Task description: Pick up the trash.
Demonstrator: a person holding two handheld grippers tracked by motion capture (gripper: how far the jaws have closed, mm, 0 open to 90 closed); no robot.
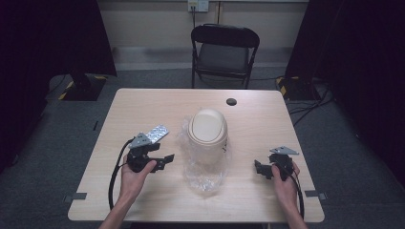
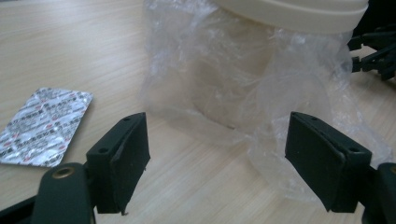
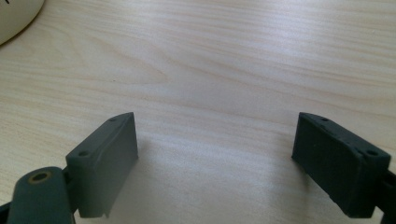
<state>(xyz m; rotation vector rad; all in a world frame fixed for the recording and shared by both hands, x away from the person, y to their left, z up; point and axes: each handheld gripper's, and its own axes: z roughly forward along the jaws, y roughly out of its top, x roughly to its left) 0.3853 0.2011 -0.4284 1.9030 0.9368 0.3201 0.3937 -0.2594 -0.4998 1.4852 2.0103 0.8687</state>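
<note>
On the tabletop [image 1: 143, 102], from left: left gripper [image 2: 217, 154] is held with jaws apart beside a foil blister pack [image 2: 44, 126]; a cream bin [image 1: 207, 131] in clear plastic bag [image 2: 243, 93] is centred; right gripper [image 3: 217, 161] is likewise held wide.

The high view is dim and a little soft. The bench [image 1: 143, 105] is the brightest area, lit evenly from above, while dark curtains [image 1: 47, 38] at both sides are almost black. The grey floor [image 1: 47, 143] is dull and grainy. In the left gripper view the light is brighter. The clear plastic bag [image 2: 224, 79] shows small white glints, and the foil blister pack [image 2: 44, 123] reflects light. The near jaws are slightly out of focus. In the right gripper view the wood grain is sharp in the middle, and a soft shadow lies on the bench between the jaws. A pale sheen crosses the upper part of the wood.
</note>
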